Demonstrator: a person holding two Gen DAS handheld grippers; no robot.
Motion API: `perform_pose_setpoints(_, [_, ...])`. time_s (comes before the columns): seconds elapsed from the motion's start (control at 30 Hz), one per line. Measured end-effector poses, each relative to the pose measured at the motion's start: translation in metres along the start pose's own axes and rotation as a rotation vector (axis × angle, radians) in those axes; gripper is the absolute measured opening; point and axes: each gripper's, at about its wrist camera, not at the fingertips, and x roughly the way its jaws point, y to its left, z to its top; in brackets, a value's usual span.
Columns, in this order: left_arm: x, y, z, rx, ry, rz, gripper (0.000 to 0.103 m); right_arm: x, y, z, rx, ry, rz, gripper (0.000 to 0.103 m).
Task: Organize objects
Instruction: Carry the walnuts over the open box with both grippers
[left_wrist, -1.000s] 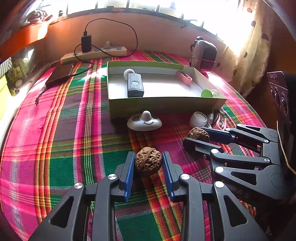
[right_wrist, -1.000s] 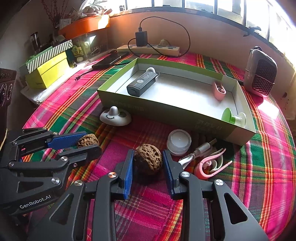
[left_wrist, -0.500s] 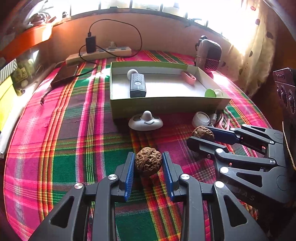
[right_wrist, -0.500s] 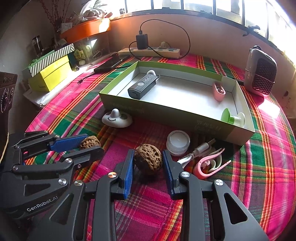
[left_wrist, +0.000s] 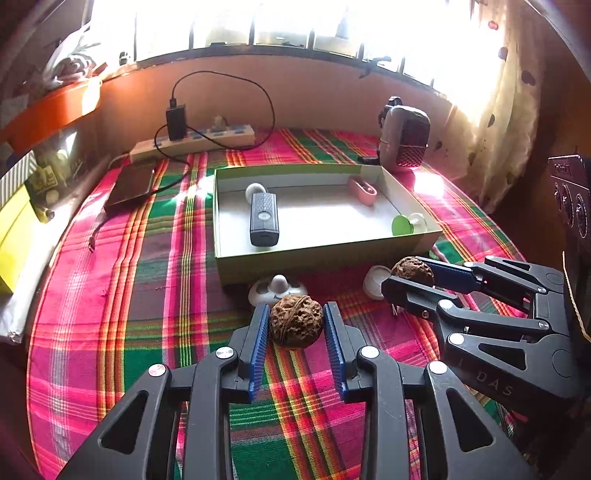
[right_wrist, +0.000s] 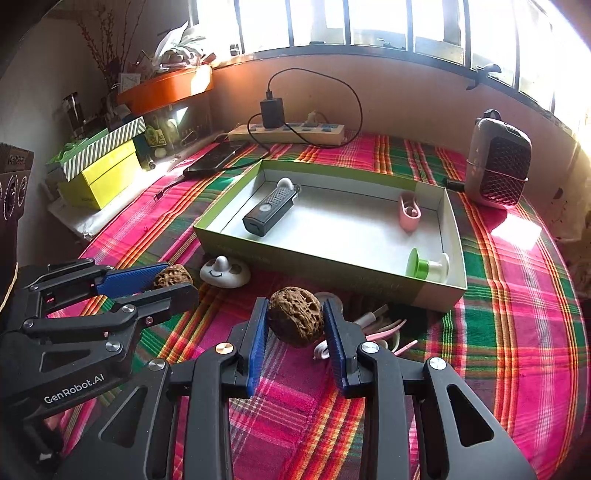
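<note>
Cloth (left_wrist: 147, 295): bright plaid, spread under both grippers.
Box (right_wrist: 314, 264): green, shallow, open, lying just ahead of both grippers; a black remote (right_wrist: 271, 210) lies inside it.
Left gripper (left_wrist: 295, 325): clamped on a walnut (left_wrist: 295, 319), which is pinched between the blue pads and held clear above the cloth.
Right gripper (right_wrist: 295, 321): gripping a second walnut (right_wrist: 295, 315) between its pads, held off the cloth, just short of the box's near wall.
White knob (right_wrist: 224, 272): on the cloth between the two grippers, against the box.
</note>
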Motion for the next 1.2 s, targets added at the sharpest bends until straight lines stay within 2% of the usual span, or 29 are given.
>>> perform_pose_setpoints(0.37, [0.002, -0.005, 0.039, 0.002, -0.040, -0.016, 0.028, -0.023, -0.026, 0.036, 0.006, -0.080, -0.058, 0.031])
perform_pose_setpoints(0.73, [0.033, -0.006, 0.083, -0.001, -0.030, -0.027, 0.028, -0.014, -0.078, 0.080, 0.080, -0.098, -0.096, 0.031])
perform_pose_setpoints(0.9, [0.053, -0.004, 0.099, -0.007, -0.012, -0.020, 0.027, 0.000, -0.094, 0.090, 0.094, -0.075, -0.118, 0.031])
perform_pose_setpoints(1.2, [0.094, -0.003, 0.110, -0.014, 0.038, -0.008, 0.028, 0.045, -0.106, 0.076, 0.095, 0.025, -0.102, 0.031])
